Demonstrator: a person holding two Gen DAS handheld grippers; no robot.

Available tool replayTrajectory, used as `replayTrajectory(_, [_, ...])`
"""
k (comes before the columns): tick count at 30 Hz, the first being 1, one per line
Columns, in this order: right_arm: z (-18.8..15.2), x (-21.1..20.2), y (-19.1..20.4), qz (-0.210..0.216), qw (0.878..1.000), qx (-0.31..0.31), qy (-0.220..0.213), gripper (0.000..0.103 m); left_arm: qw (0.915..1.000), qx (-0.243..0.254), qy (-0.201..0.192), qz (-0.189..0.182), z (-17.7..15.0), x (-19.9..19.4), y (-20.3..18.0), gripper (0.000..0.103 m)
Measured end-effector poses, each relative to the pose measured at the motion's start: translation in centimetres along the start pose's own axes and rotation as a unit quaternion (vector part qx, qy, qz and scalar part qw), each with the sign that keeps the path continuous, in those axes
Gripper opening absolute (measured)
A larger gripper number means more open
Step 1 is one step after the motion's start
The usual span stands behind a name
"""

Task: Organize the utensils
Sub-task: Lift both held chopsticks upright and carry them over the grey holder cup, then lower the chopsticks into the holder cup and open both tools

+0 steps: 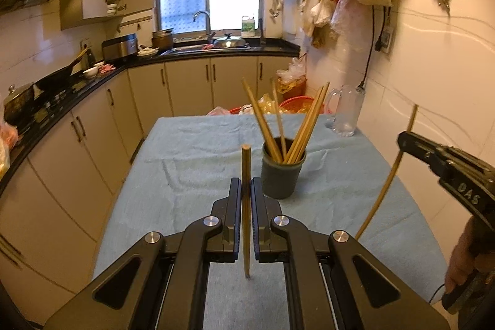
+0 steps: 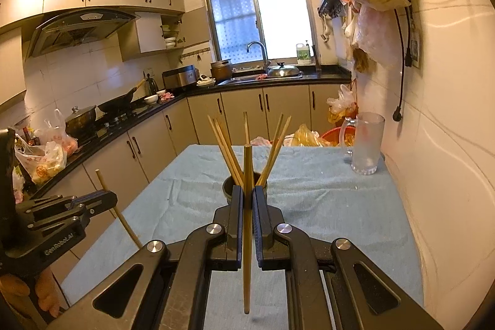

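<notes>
Left wrist view shows the left gripper (image 1: 246, 190) clamped on one upright chopstick (image 1: 246, 225), with the right gripper (image 1: 405, 141) gripping a second chopstick (image 1: 388, 175). About six more, hard to count, stand in the dark cup (image 1: 282, 175) on the blue cloth (image 1: 191, 163). Only the right wrist view shows two bagged bundles (image 2: 46, 156) on the counter; one glass mug (image 2: 366, 144) appears in both.

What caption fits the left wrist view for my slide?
Left gripper shut on a wooden chopstick, near the dark round cup of chopsticks on the blue cloth-covered table.
</notes>
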State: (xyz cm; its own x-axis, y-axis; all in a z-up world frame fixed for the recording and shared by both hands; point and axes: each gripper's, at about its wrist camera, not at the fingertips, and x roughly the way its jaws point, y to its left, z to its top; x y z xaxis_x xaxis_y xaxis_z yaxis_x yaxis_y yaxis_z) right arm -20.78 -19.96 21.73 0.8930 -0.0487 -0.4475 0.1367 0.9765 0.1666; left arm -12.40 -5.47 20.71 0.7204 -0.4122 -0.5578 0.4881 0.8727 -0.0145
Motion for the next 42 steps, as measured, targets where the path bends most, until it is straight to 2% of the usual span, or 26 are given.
replayTrajectory(8, [4.1,1.0,0.2,-0.005,0.999,-0.011,-0.042,0.007,0.9993,-0.006,-0.014,-0.033,4.8,1.0,0.4,0.005])
replayTrajectory(15, [8.4,2.9,0.5,-0.004,0.996,-0.013,-0.087,0.007,0.9966,-0.026,-0.061,-0.05,10.7,2.6,0.7,0.005])
replayTrajectory(22, [10.7,6.8,-0.8,0.006,0.995,0.02,-0.095,0.007,0.9925,-0.065,-0.07,-0.076,14.4,5.8,1.3,0.005])
replayTrajectory(27, [10.6,9.5,-1.8,0.004,0.995,0.035,-0.089,0.007,0.9916,-0.078,-0.058,-0.085,14.8,9.2,1.0,0.005])
replayTrajectory(33, [8.6,12.7,-3.1,0.002,0.998,0.048,-0.046,0.007,0.9945,-0.079,-0.004,-0.068,12.6,14.0,0.5,0.005])
replayTrajectory(37, [7.1,14.7,-3.8,0.01,0.998,0.058,-0.012,0.007,0.996,-0.074,0.002,-0.049,11.3,14.8,0.4,0.005])
replayTrajectory(42, [6.0,16.1,-4.4,0.01,0.997,0.072,0.008,0.007,0.9974,-0.059,-0.002,-0.04,10.1,14.4,0.1,0.007])
